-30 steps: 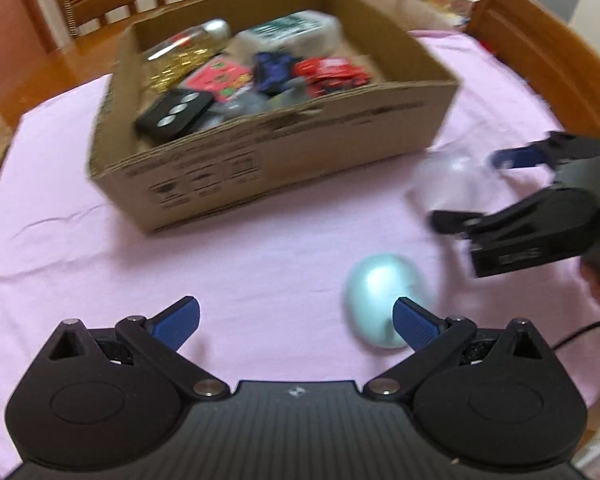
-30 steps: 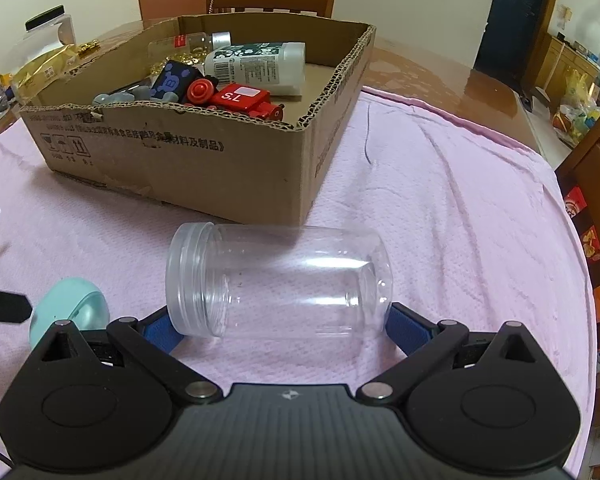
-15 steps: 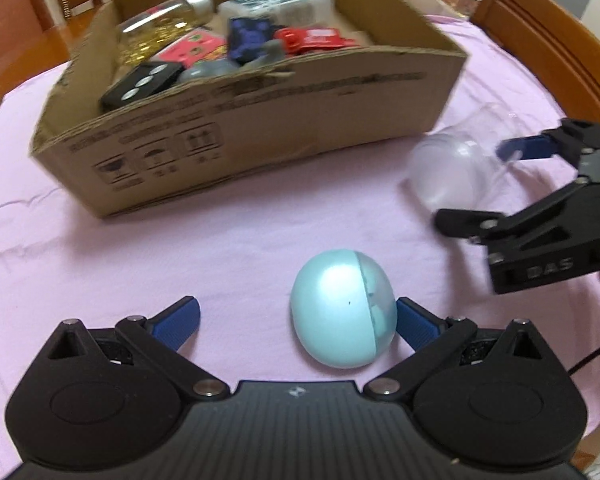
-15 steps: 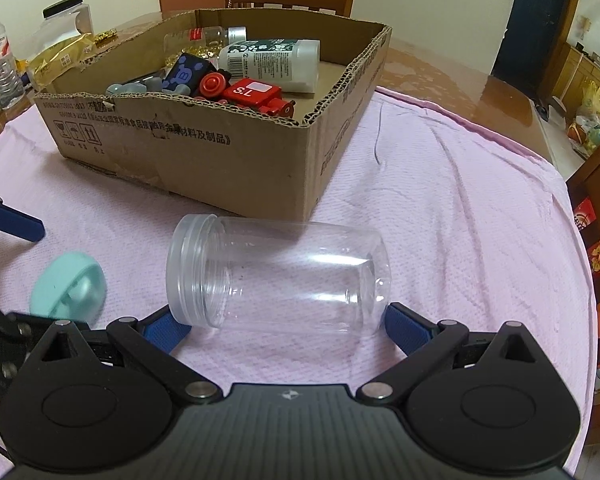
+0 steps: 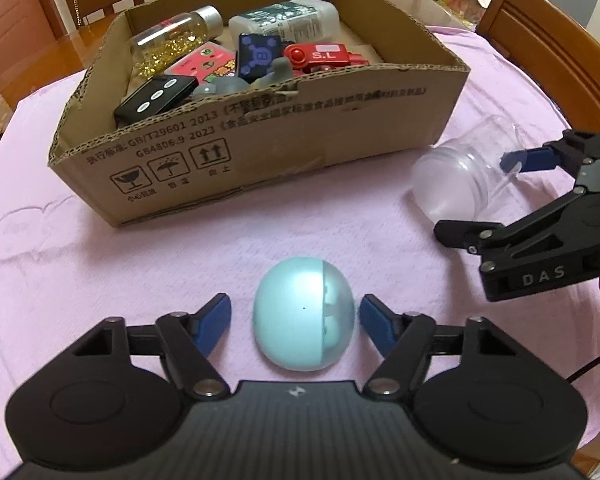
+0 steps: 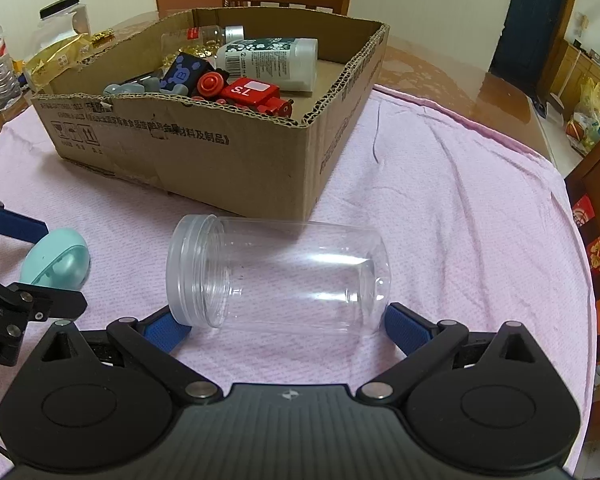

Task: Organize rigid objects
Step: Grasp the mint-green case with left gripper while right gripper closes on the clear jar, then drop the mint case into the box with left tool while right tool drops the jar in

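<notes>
A pale blue egg-shaped case (image 5: 304, 314) lies on the pink cloth between the open fingers of my left gripper (image 5: 296, 322), with small gaps on both sides. It also shows in the right wrist view (image 6: 56, 262). A clear lidless plastic jar (image 6: 278, 274) lies on its side between the open fingers of my right gripper (image 6: 280, 326). The fingertips sit at the jar's two ends. The jar (image 5: 458, 184) and right gripper (image 5: 496, 196) show at the right of the left wrist view. The cardboard box (image 5: 260, 136) holds several items.
The box (image 6: 204, 144) stands behind both objects and holds bottles, a red toy, a black remote and small cases. Wooden chairs stand around the table. Bottles and a gold packet (image 6: 52, 60) sit on the table's far left.
My left gripper has moved right and forward so the blue case now sits centred between its fingers. My right gripper has stayed around the jar.
</notes>
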Demonstrator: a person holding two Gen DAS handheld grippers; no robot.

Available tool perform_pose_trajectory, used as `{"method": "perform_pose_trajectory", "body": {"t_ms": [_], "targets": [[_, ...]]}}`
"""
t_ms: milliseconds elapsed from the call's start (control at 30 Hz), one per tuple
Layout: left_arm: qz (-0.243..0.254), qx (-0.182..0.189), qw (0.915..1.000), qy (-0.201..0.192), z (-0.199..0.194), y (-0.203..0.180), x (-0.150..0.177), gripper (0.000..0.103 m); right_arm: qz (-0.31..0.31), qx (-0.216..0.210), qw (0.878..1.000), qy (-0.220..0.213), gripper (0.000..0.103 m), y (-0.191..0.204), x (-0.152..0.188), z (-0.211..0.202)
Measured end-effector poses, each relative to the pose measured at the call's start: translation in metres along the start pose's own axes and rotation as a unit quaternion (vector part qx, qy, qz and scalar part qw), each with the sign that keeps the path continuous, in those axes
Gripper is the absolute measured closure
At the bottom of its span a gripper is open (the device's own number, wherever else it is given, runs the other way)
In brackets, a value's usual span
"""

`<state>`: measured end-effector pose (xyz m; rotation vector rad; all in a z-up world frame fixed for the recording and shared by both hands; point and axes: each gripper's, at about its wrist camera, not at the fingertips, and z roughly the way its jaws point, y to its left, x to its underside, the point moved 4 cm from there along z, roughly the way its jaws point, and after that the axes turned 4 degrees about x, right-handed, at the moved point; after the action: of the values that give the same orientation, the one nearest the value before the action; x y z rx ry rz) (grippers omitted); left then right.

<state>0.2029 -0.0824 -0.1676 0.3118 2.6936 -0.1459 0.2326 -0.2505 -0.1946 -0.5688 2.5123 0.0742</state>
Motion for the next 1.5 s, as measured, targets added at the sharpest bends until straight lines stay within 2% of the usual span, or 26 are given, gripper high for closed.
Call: {"method": "perform_pose_trajectory", "body": {"t_ms": [133, 400, 567, 767, 1167, 1500], "targets": [[-0.003, -0.002, 1.0000, 0.002, 0.001, 0.000, 0.000, 0.039, 0.005, 0.001, 1.000, 0.008, 0.000, 0.003, -0.002, -0.001], [0.005, 0.003, 1.0000, 0.001, 0.000, -0.003, -0.002, 0.044, 0.014, 0.013, 1.000, -0.003, 0.000, 0.009, -0.011, -0.013], [0.016, 0.007, 0.9998, 0.005, -0.001, -0.002, -0.004, 0.048, 0.028, 0.024, 0.999, 0.002, 0.007, 0.010, -0.017, -0.012], [0.022, 0.010, 0.9996, 0.011, -0.001, -0.001, -0.004, 0.051, 0.024, 0.035, 0.999, 0.002, 0.009, 0.013, -0.022, -0.010], [0.039, 0.034, 0.9985, 0.020, -0.005, 0.005, -0.008, 0.052, 0.016, 0.026, 0.999, 0.011, 0.009, 0.018, -0.027, -0.019], [0.070, 0.042, 0.9964, 0.021, -0.029, 0.016, -0.015, 0.052, -0.007, 0.000, 1.000, 0.022, 0.010, 0.019, -0.032, -0.040]]}}
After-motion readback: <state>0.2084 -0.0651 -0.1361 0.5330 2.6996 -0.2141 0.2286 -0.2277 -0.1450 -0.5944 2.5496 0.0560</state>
